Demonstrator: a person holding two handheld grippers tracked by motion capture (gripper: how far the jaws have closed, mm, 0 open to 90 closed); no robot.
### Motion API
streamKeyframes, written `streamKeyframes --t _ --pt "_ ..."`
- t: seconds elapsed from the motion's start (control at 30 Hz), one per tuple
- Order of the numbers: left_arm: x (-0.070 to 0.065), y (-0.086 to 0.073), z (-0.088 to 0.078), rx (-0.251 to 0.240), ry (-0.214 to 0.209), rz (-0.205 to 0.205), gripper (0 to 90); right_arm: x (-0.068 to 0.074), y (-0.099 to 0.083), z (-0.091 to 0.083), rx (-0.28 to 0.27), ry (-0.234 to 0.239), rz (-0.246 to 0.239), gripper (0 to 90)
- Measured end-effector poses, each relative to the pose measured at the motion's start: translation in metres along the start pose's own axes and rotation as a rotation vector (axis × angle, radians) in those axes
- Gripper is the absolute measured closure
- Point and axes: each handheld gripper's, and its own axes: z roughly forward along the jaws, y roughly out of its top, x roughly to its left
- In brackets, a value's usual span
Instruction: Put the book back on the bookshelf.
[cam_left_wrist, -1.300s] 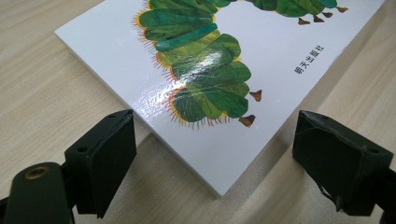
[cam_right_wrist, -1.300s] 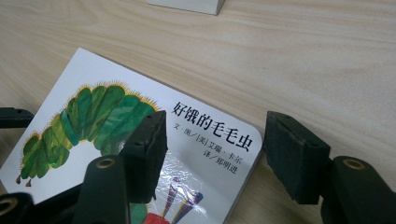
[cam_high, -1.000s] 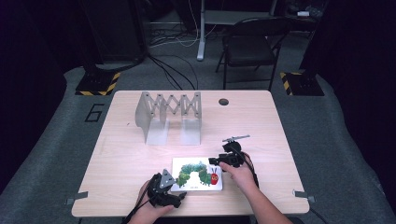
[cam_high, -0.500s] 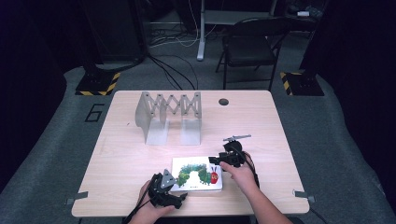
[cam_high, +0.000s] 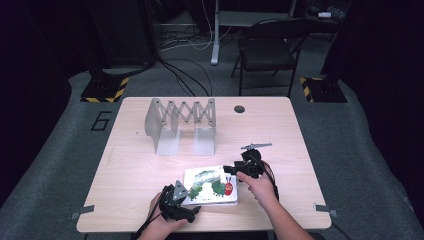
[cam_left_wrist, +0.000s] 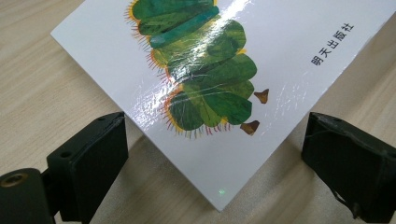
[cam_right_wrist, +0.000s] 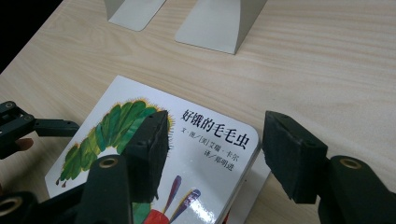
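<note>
The picture book (cam_high: 210, 187) with the green caterpillar on its white cover lies flat on the wooden surface (cam_high: 150, 165), near the front edge, well in front of the grey folding book rack (cam_high: 180, 122). The left gripper (cam_high: 192, 211) sits at the book's near left corner; its jaws have just been opening and stand wide on either side of that corner, not touching it. The right gripper (cam_high: 229, 169) hovers over the book's right edge, jaws partly open and straddling that edge, gripping nothing.

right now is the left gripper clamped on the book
No, in the left gripper view the left gripper has its jaws standing wide apart on either side of the book corner, pads clear of it.
</note>
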Motion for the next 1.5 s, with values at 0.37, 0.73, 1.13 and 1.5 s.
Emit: streamKeyframes --t 0.37,0.73,1.13,1.5 --pt "0.001 0.003 0.002 0.022 0.003 -0.013 2.6 0.007 0.003 -0.007 -0.007 0.006 -0.008 40.9" --pt "0.004 0.003 0.003 0.025 0.050 -0.042 0.2 0.011 0.003 -0.006 -0.003 0.029 -0.010 40.9" --pt "0.001 0.004 0.003 -0.002 0.087 -0.003 0.7 0.011 0.003 -0.004 -0.001 0.035 -0.006 41.2" --pt "-0.003 0.004 0.003 -0.015 0.108 0.027 1.9 0.011 0.003 -0.003 -0.001 0.046 0.000 41.2"
